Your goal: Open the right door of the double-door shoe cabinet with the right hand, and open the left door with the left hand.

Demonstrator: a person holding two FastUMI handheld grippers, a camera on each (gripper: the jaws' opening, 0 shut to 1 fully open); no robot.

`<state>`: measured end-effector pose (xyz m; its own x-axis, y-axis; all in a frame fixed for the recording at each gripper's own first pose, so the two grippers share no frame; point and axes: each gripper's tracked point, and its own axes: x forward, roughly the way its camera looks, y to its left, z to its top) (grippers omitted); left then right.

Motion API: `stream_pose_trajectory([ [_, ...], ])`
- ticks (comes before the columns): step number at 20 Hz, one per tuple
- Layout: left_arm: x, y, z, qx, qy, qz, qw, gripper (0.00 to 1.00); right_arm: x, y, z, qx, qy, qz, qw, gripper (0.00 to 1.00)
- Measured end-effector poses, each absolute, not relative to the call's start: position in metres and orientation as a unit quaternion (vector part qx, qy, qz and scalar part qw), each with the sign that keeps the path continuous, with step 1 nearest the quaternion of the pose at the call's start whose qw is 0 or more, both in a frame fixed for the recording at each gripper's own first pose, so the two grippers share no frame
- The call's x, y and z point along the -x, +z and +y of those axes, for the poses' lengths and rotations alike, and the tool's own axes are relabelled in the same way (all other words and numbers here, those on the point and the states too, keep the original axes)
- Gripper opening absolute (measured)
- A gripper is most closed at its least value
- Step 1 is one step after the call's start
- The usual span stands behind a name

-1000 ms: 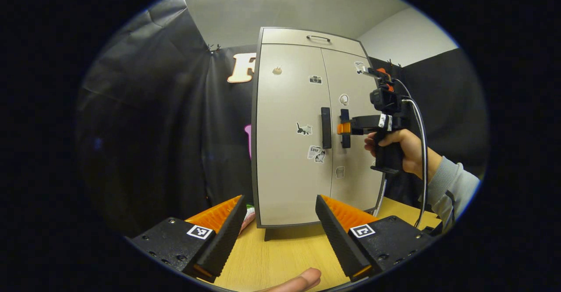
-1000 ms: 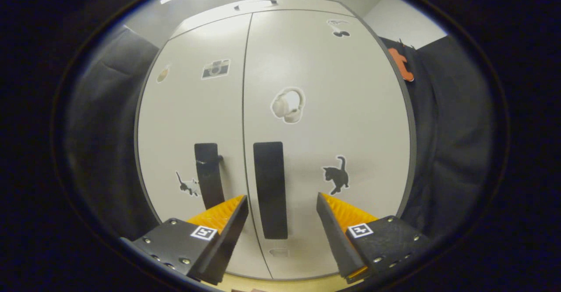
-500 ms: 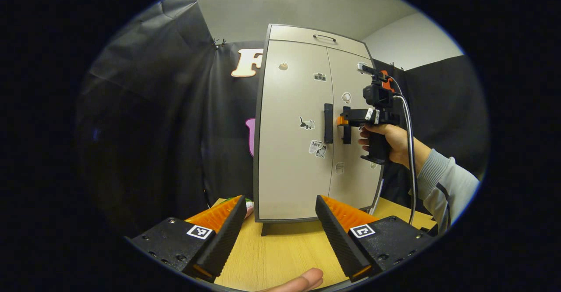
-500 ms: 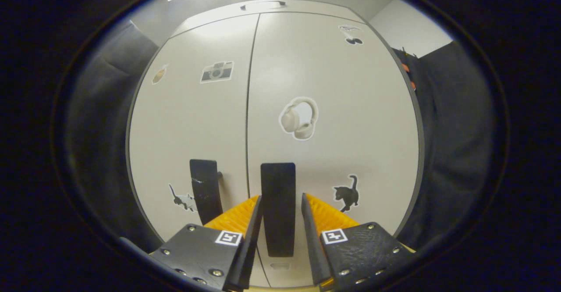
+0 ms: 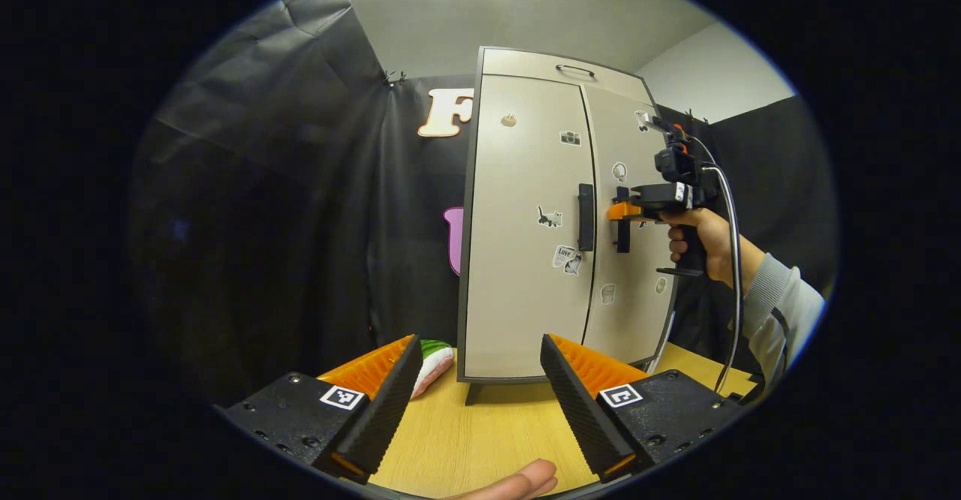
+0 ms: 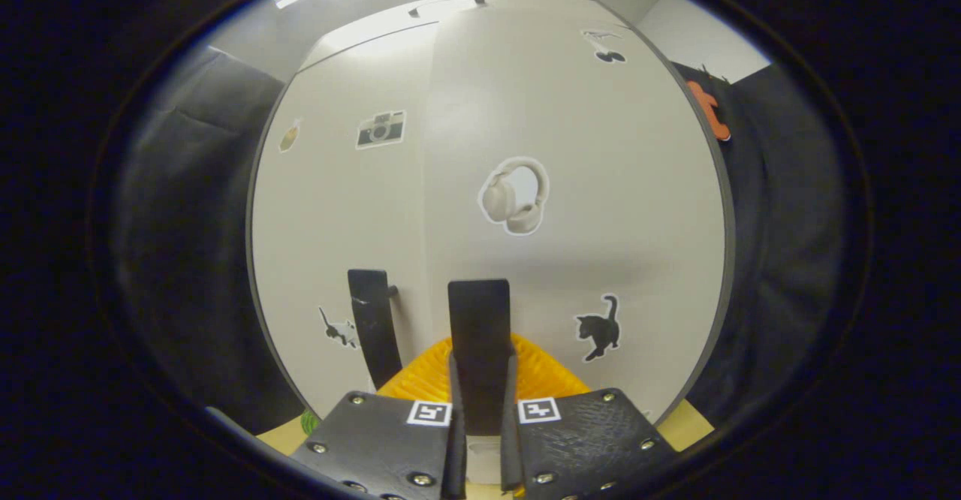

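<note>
- the shoe cabinet [image 5: 555, 222] stands upright on the wooden table [image 5: 480, 432], both doors looking closed or nearly so.
- the right gripper [image 6: 480, 410] is clenched on the right door handle [image 6: 479, 320], a finger pressing each side.
- the left gripper [image 5: 477, 380] hangs released, fingers wide apart, well short of the left door handle [image 5: 585, 217].
- risk: the handle is a narrow smooth bar; a pull off the door's swing arc could slide the fingers off it.
- risk: a sharp tug could tip or drag the cabinet on its small feet.
- risk: the opening right door may crowd the left gripper's approach.
</note>
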<state>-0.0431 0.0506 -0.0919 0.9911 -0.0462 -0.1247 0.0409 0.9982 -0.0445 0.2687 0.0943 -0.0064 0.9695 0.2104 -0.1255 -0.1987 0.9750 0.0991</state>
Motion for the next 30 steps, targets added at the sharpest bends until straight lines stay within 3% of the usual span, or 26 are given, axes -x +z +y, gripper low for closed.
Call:
stream_pose_trajectory([
  [8,0.051,-0.087,0.046,0.021,-0.025,0.064,0.997,0.98,-0.247,-0.001,0.086,-0.036,0.154,0.083,0.984,0.18],
  [20,0.063,-0.081,0.032,0.028,-0.032,0.058,0.997,0.98,-0.220,0.006,0.063,-0.025,0.179,0.085,0.980,0.18],
  [28,0.064,-0.089,0.017,0.023,-0.051,0.068,0.996,0.98,-0.198,0.009,0.026,-0.022,0.167,0.076,0.983,0.17],
  [29,0.065,-0.090,0.013,0.023,-0.053,0.070,0.996,0.98,-0.196,0.010,0.020,-0.023,0.162,0.075,0.984,0.14],
  [30,0.065,-0.091,0.008,0.023,-0.057,0.073,0.995,0.98,-0.193,0.010,0.014,-0.024,0.158,0.073,0.984,0.17],
])
